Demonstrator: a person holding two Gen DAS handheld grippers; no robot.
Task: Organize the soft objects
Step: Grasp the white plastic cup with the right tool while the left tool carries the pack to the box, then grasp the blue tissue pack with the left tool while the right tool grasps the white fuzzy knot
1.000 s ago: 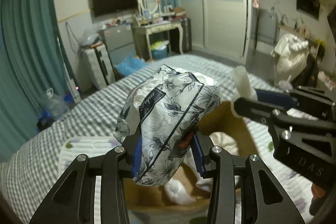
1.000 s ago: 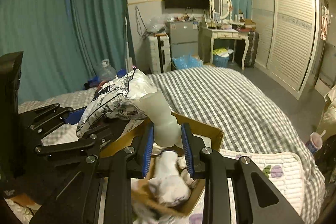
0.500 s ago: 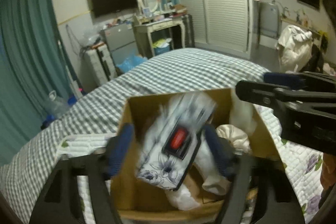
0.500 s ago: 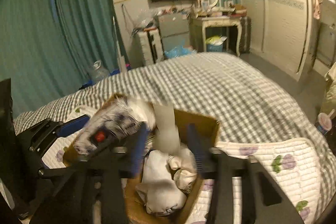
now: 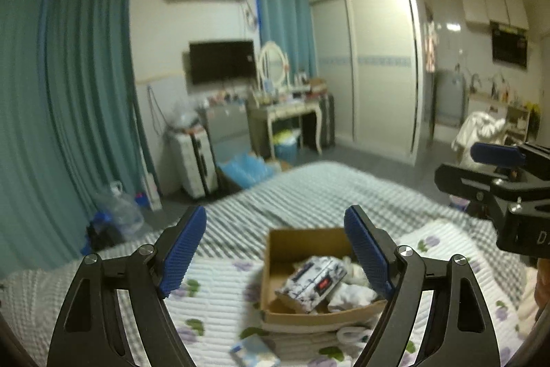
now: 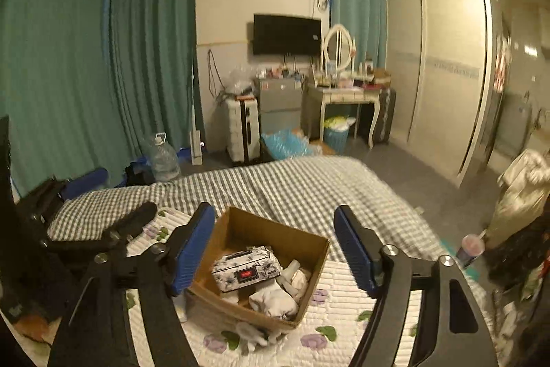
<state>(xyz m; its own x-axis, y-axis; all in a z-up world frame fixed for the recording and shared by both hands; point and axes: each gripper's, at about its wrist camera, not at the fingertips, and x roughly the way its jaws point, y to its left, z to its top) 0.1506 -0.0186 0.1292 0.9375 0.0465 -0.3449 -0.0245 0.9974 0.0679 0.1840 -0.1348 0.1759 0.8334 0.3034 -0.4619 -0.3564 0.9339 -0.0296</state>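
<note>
Left wrist view: your left gripper (image 5: 275, 246) hangs above the bed with its jaws spread wide and nothing between them; below it the cardboard box (image 5: 275, 315) sits on the floral quilt (image 5: 213, 294), holding the floral tissue pack (image 5: 311, 279) laid aslant on white soft items (image 5: 350, 293). A small pale packet (image 5: 254, 351), blurred, lies on the quilt just in front of the box, and the right gripper shows at the frame's right edge. Right wrist view: your right gripper (image 6: 273, 246) is likewise released and empty, held over the same box (image 6: 311, 281); the tissue pack (image 6: 245, 269) rests inside beside a whitish bottle-like piece (image 6: 288, 270) and a crumpled white cloth (image 6: 273, 300). A pale soft thing (image 6: 251, 334) lies on the quilt touching the box's near wall. Judged stage: a deposit is complete. The next move calls for lowering one open gripper onto a stray item outside the box.
</note>
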